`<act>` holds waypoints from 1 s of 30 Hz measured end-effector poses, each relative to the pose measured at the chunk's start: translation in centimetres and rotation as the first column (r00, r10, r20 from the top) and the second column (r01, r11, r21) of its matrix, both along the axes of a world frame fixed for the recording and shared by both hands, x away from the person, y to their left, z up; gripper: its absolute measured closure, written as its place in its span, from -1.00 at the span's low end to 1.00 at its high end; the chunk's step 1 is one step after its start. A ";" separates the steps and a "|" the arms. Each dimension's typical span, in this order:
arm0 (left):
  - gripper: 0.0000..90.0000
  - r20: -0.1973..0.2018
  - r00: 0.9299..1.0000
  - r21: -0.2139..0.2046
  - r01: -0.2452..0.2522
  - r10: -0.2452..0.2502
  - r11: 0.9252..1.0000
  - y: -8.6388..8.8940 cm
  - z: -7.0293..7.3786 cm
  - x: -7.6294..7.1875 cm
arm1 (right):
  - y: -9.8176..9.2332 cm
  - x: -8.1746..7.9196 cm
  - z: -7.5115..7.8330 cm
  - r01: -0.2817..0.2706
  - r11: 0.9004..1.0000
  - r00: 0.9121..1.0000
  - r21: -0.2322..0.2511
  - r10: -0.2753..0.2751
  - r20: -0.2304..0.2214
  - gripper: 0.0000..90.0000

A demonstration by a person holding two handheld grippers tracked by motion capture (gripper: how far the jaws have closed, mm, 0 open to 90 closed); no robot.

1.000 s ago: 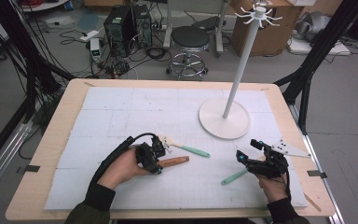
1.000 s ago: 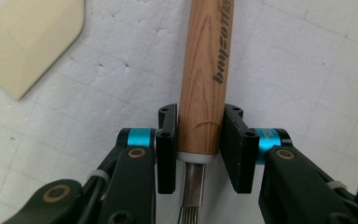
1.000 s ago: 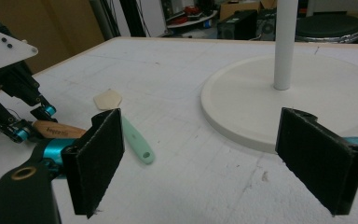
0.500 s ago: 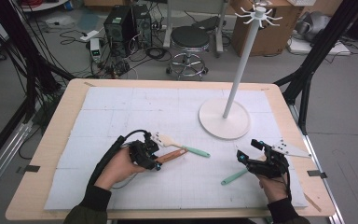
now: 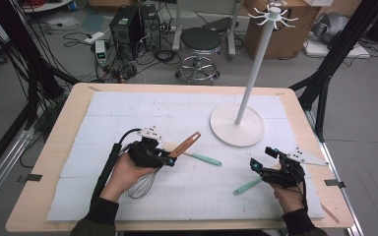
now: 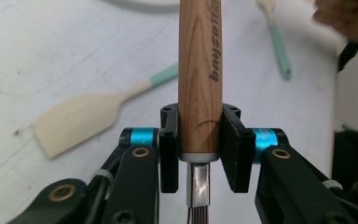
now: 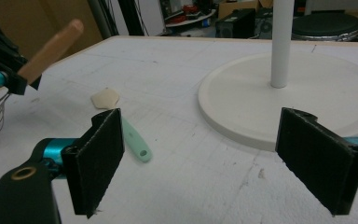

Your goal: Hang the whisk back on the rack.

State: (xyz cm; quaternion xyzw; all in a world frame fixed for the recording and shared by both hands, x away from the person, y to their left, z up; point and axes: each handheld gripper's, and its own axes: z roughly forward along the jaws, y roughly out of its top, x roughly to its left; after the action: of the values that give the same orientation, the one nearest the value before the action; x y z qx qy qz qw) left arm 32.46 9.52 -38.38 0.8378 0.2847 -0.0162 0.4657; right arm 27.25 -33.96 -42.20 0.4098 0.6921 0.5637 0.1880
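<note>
Clamping a wood-handled whisk (image 6: 199,79) w/ our left gripper (image 5: 170,158), left of the white stand (image 5: 236,125); right gripper (image 7: 214,158) spread wide, empty, nr a spatula (image 5: 247,186).

Left gripper (image 5: 170,158) is lifted off the table, tilted up and to the right, jaws clamped tight on a whisk's wooden handle (image 6: 199,70). Right gripper (image 5: 256,164) sits low, jaws spread wide with nothing between them.
</note>
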 end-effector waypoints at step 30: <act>0.58 0.100 0.992 -0.369 -0.035 0.077 0.929 -2.8 5.0 0.3 | -0.4 0.1 -0.1 0.005 1.000 1.000 0.011 -0.005 -0.007 -0.68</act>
State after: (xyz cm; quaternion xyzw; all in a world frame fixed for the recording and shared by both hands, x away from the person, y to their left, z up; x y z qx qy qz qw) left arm 32.74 6.69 -33.40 0.7274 0.2738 -0.0087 0.6292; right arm 27.32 -34.32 -42.28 0.4144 0.6885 0.5657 0.1849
